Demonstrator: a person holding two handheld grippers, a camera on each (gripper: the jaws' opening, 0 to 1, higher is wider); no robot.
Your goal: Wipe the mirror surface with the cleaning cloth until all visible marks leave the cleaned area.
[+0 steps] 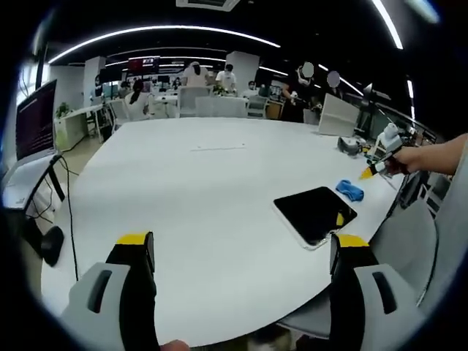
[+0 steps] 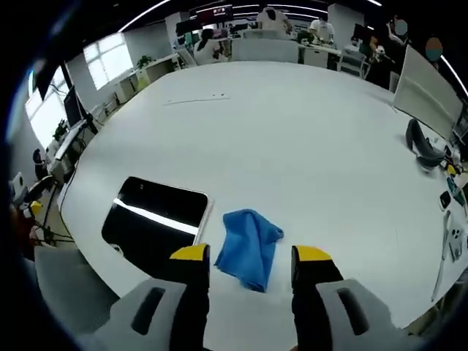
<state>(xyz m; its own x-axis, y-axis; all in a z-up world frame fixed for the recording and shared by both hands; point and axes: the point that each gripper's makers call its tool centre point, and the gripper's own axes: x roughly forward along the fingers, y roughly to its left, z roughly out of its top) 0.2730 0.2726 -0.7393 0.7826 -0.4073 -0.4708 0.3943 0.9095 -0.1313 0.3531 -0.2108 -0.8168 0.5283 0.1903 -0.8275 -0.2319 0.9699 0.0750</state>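
A dark rectangular mirror [image 1: 314, 213] with a white rim lies flat on the white table [image 1: 212, 183], ahead and to the right of my left gripper [image 1: 241, 245], which is open and holds nothing. A crumpled blue cloth [image 1: 349, 190] lies beside the mirror's far corner. The right gripper [image 1: 371, 171], held by a person's hand, shows past the cloth. In the right gripper view the blue cloth [image 2: 250, 246] lies just in front of my right gripper [image 2: 251, 256], which is open and empty, and the mirror [image 2: 156, 218] lies left of the cloth, close beside it.
A grey chair [image 1: 409, 234] stands at the table's near right edge. A laptop [image 1: 35, 121] and cables lie at the left. Small items [image 2: 428, 150] sit at the table's right side. A white board [image 2: 426, 89] stands further back. Several people sit at distant desks.
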